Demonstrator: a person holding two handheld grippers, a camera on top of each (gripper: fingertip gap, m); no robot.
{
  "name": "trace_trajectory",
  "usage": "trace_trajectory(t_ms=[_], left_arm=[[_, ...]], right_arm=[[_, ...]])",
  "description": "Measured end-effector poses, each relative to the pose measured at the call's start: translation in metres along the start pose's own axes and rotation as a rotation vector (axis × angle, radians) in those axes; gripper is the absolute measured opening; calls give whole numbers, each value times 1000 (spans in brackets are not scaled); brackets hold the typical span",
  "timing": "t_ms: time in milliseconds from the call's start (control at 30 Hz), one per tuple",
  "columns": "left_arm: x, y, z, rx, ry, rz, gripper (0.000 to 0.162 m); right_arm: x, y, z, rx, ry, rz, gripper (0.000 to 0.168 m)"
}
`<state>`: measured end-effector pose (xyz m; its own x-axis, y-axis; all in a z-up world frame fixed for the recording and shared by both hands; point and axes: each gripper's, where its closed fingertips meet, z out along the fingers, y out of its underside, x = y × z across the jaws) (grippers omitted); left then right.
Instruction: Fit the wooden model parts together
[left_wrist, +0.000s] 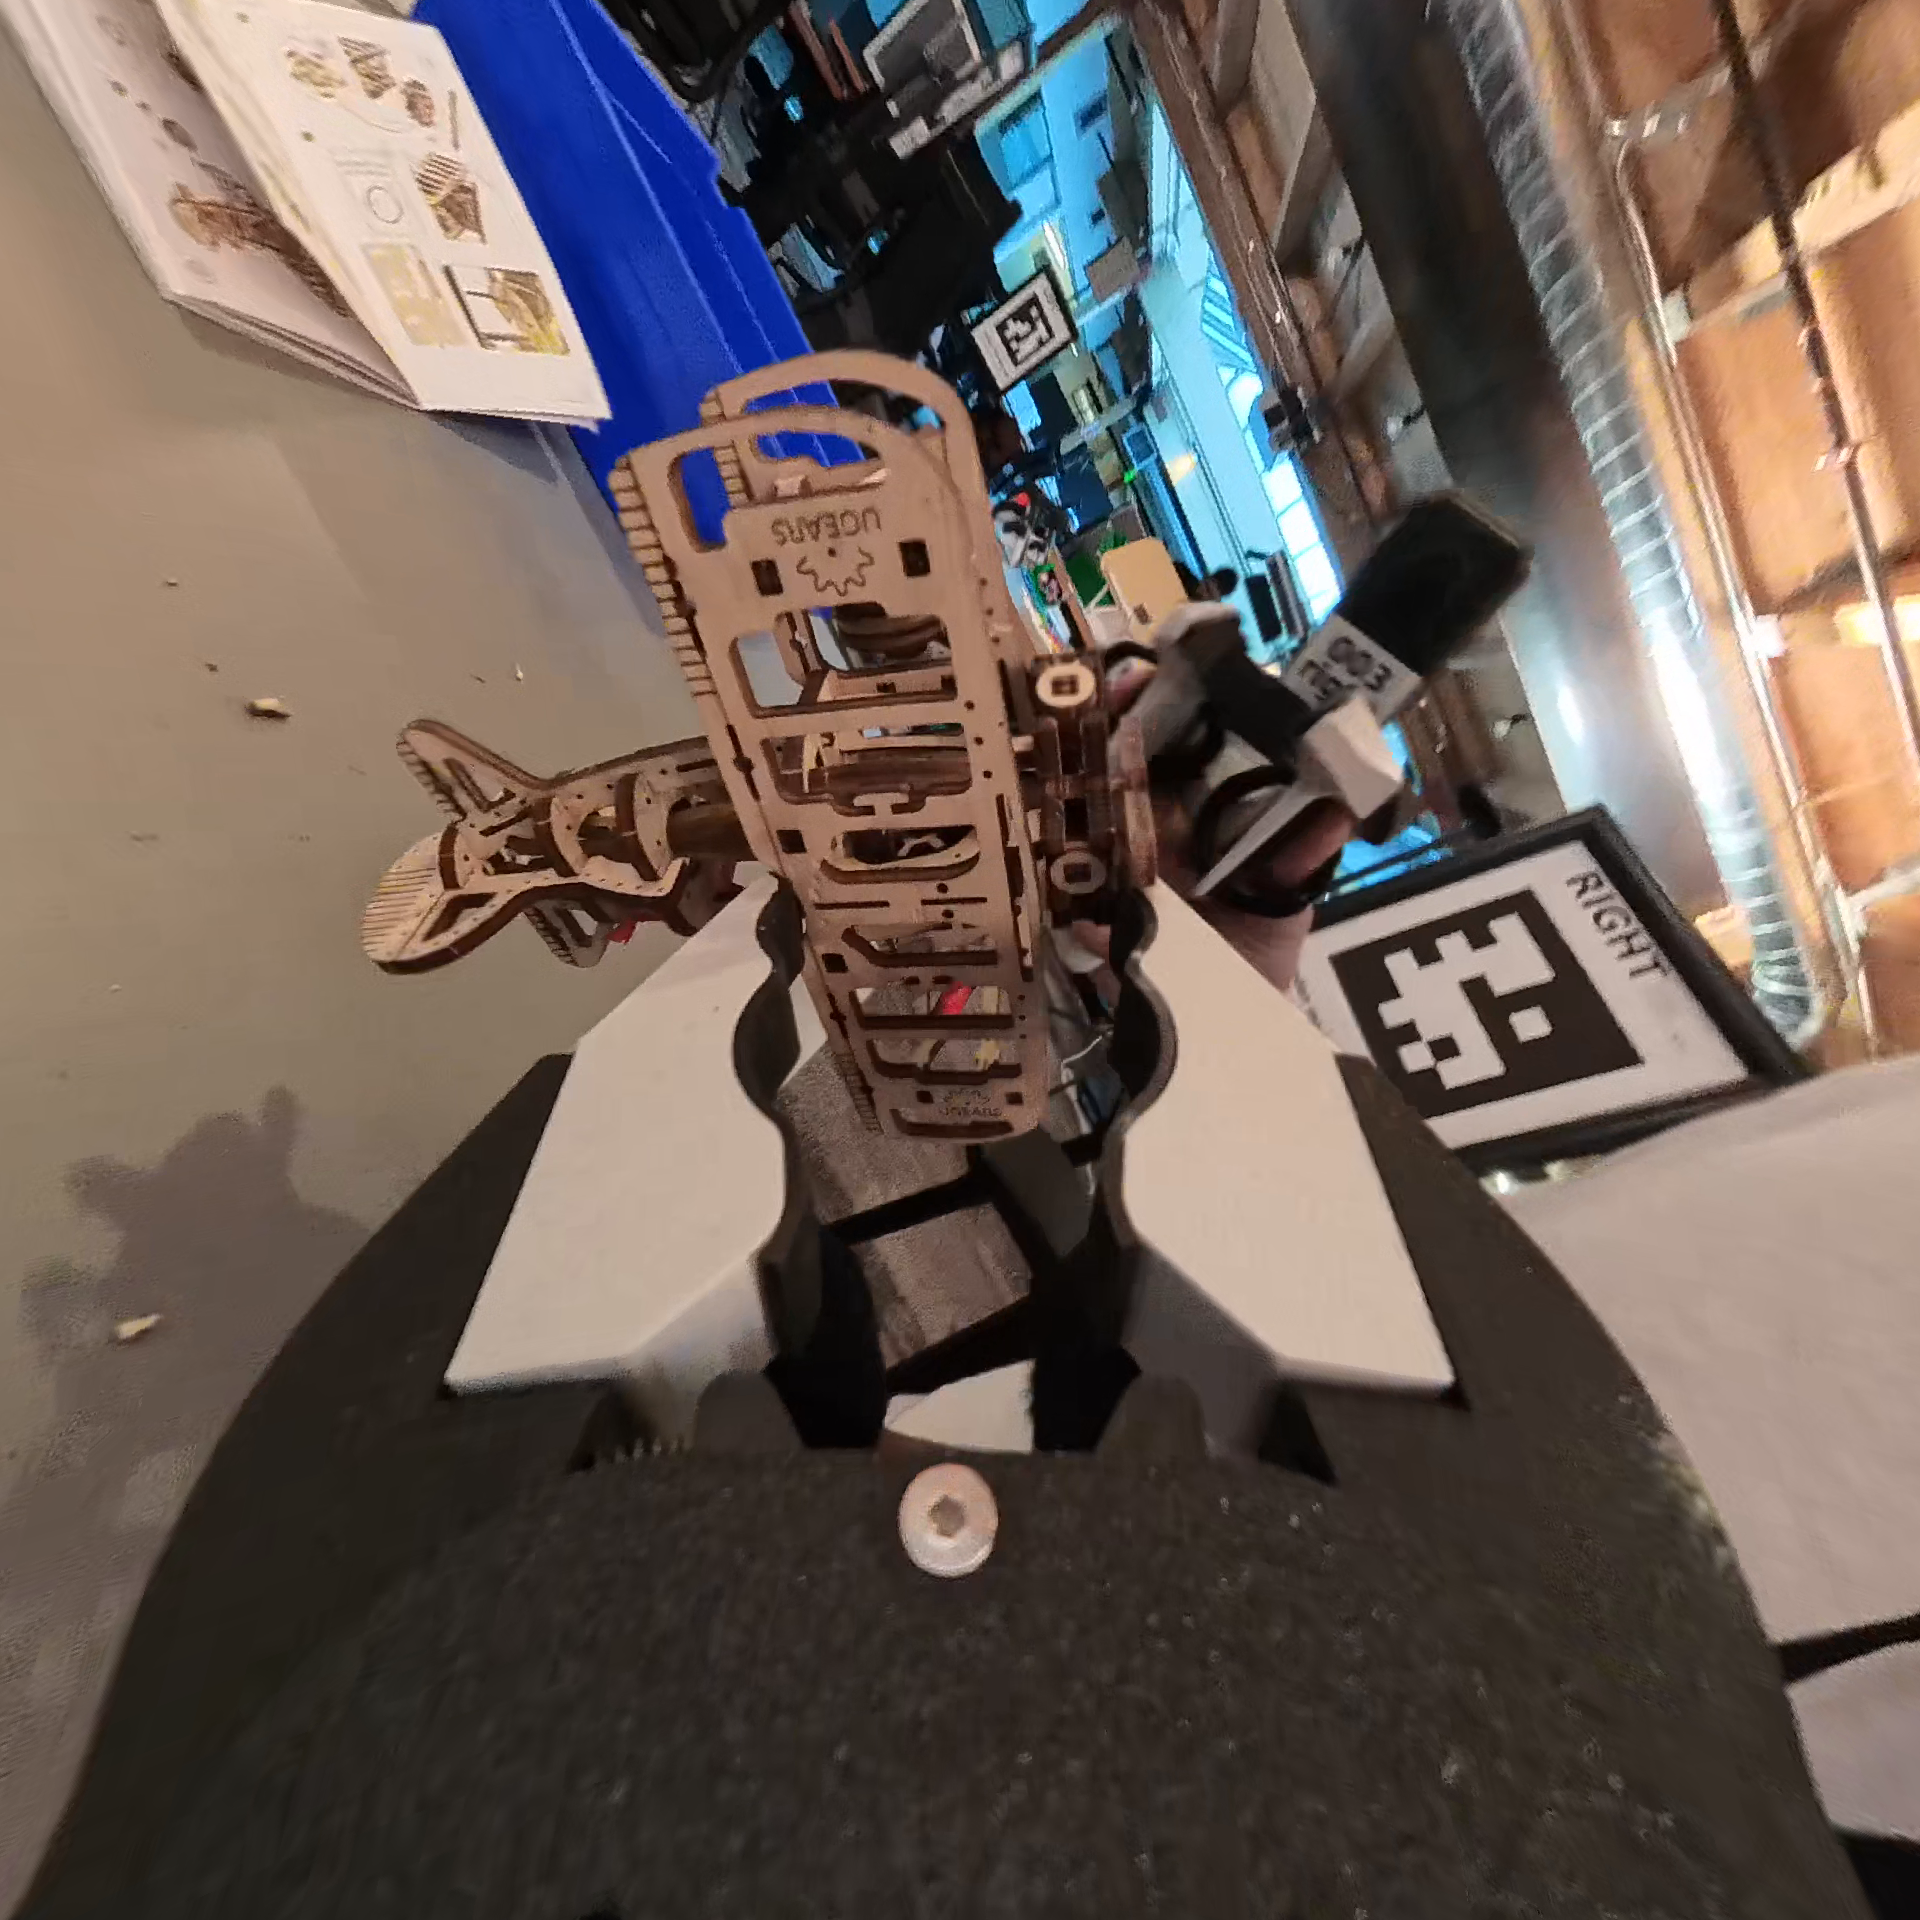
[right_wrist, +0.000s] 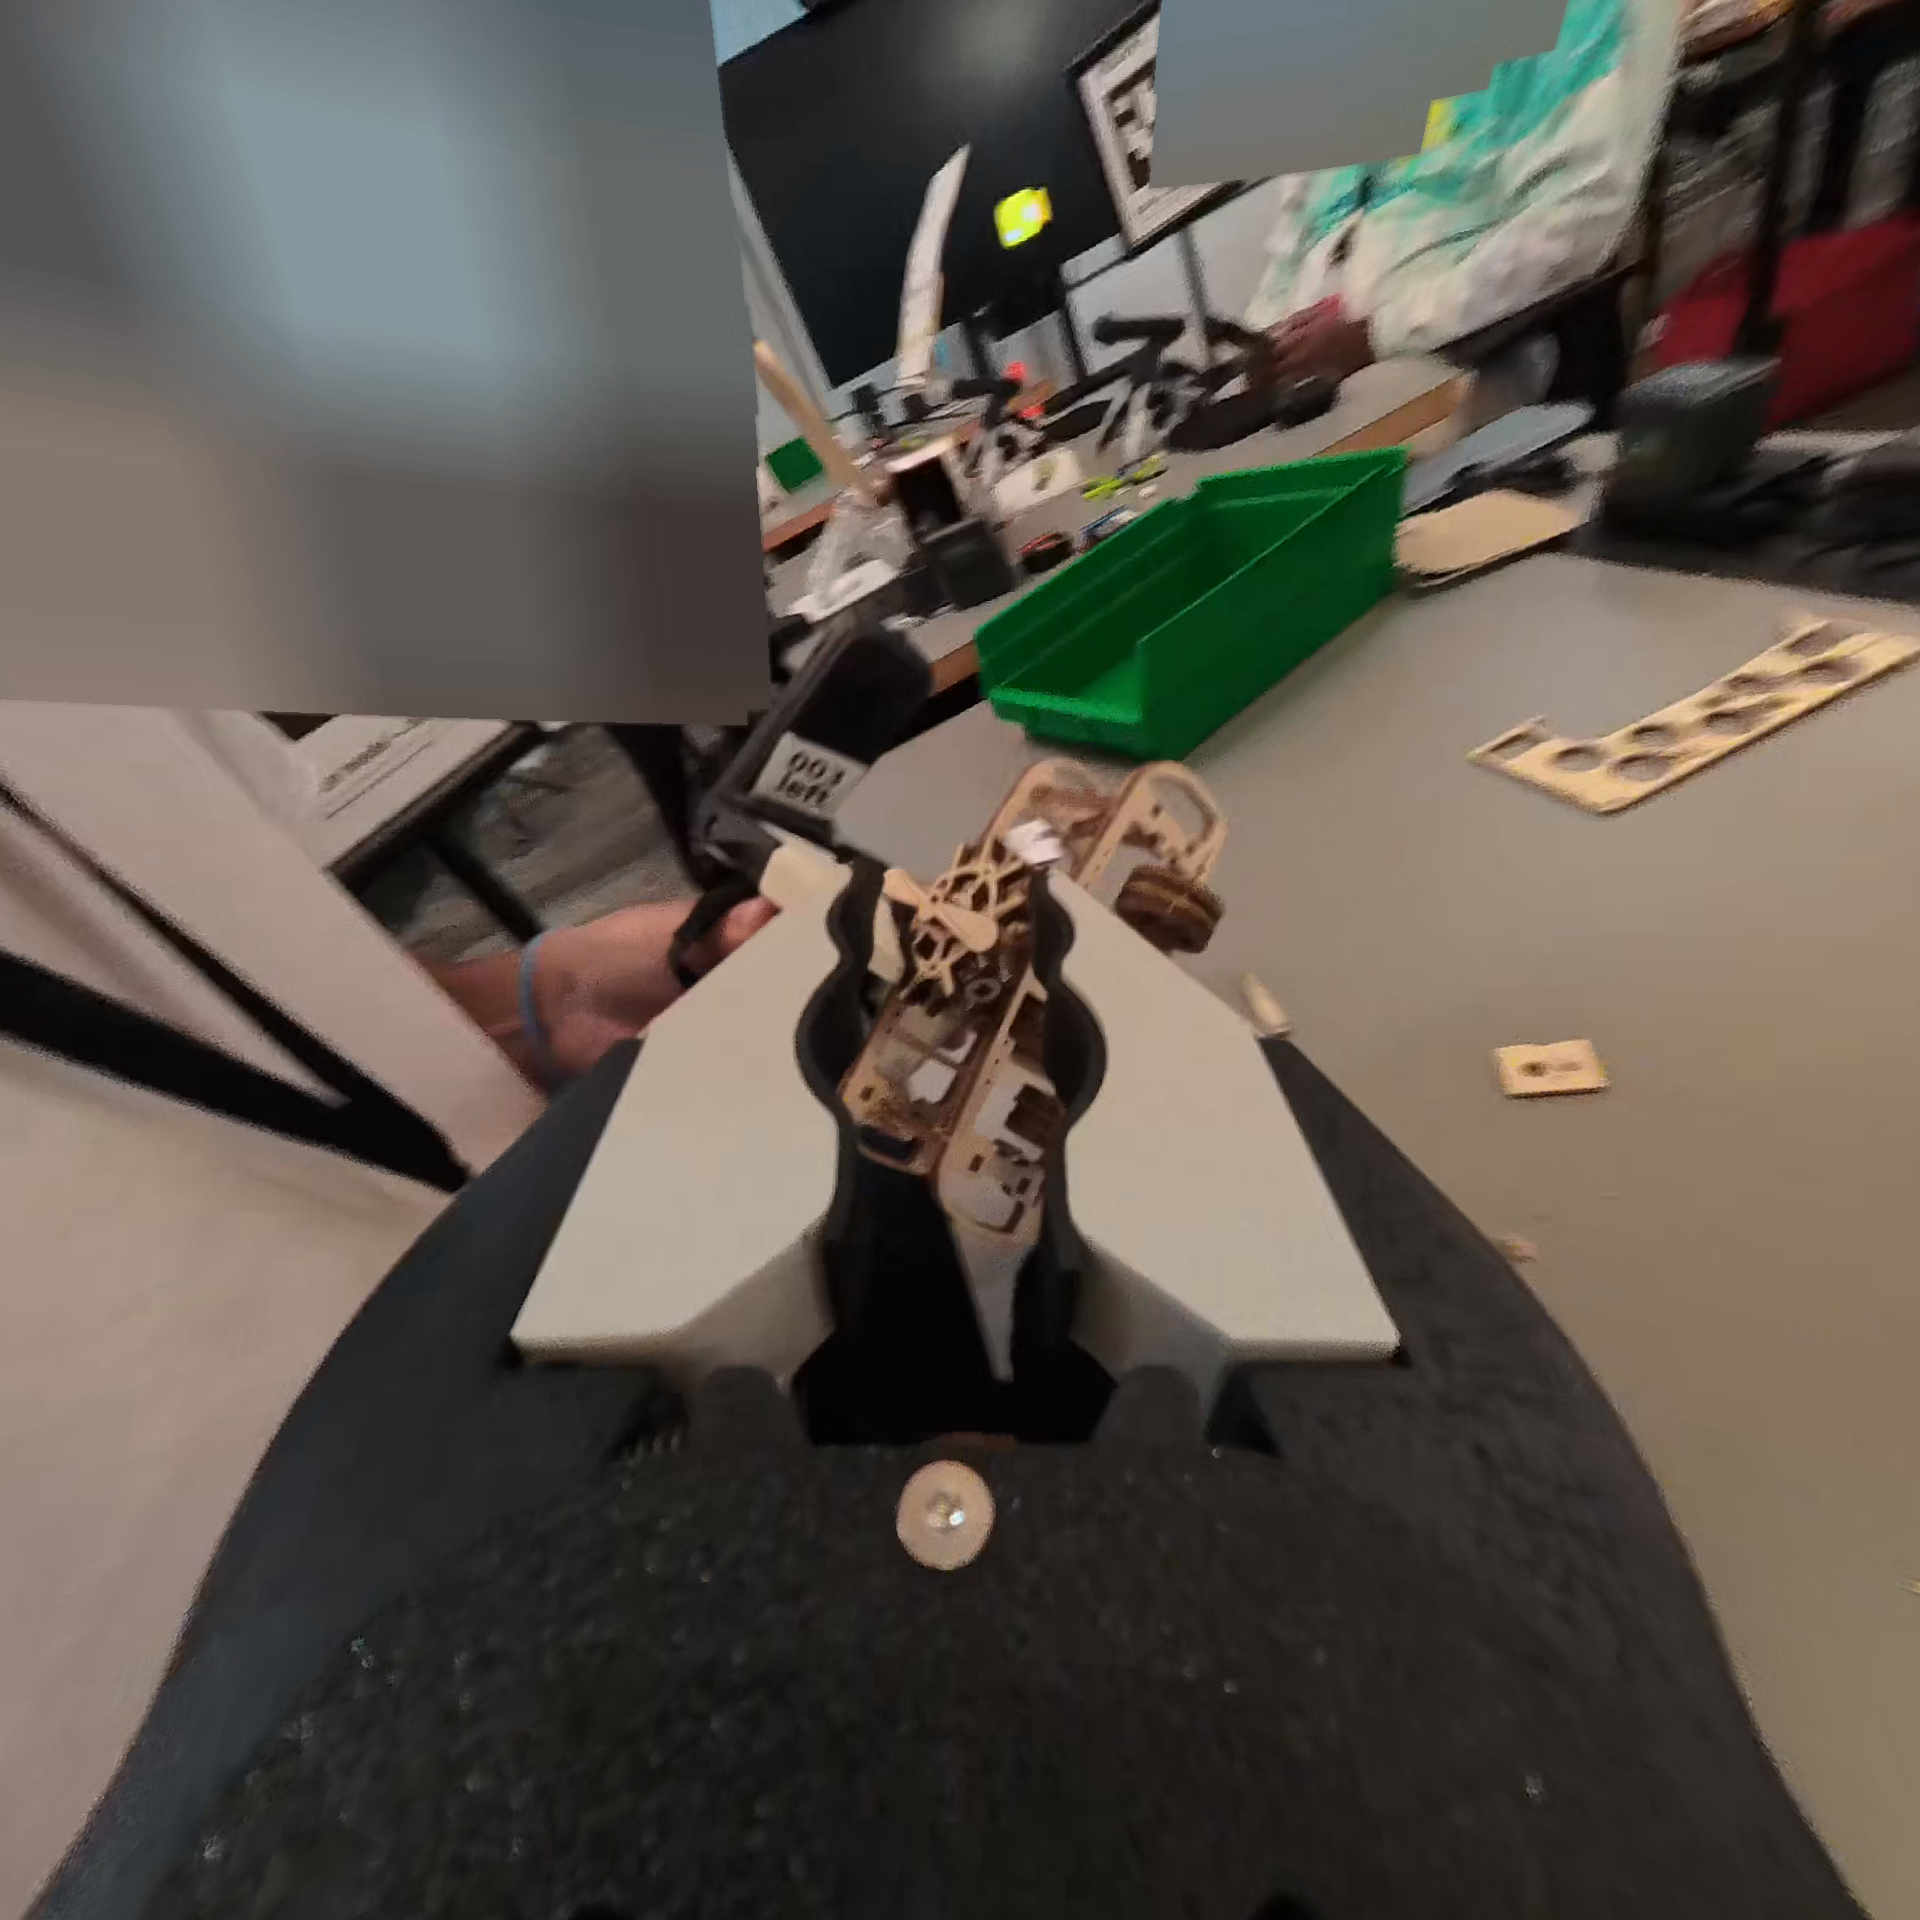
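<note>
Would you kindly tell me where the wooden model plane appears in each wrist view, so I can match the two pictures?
Left wrist view: the wooden model plane fills the centre, wings edge-on, tail pointing left, above the left claw.
Right wrist view: centre, seen nose-on with its propeller, between the fingers of the right claw.
Shared landmark: the grey table.

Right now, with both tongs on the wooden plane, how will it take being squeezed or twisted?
Probably badly. The plane is thin, lattice-cut sheet, so its wings likely flex or snap under a hard squeeze. It looks light for its size. The slim tail sticks out unsupported, so twisting there seems risky.
</note>
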<state>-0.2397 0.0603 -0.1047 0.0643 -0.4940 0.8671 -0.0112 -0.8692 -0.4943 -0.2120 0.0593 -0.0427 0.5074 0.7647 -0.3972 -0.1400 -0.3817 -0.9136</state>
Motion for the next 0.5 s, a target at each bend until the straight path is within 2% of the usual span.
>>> trace_trajectory(t_ms=[33, 67, 100, 200, 333, 433, 500], left_arm=[[-3, -3, -1, 9, -12, -29, 57], [-7, -5, -1, 18, -29, -45, 57], [-9, -6, -1, 22, -50, -50, 57], [-9, -11, 0, 39, -77, -62, 57], [-4, -16, 0, 71, -86, -65, 57], [1, -16, 0, 72, -78, -61, 57], [7, -16, 2, 75, -60, -55, 57]], right_arm=[[3, -8, 0, 12, 64, -58, 22], [-1, -12, 4, 17, 115, -167, 5], [-5, -11, 11, -2, 172, -276, 0], [-3, 7, 35, -99, 302, -373, 0], [6, 1, 36, -56, 440, -445, 0], [-6, -12, 35, 14, 448, -488, 0], [2, 3, 42, -85, 461, -494, 0]])
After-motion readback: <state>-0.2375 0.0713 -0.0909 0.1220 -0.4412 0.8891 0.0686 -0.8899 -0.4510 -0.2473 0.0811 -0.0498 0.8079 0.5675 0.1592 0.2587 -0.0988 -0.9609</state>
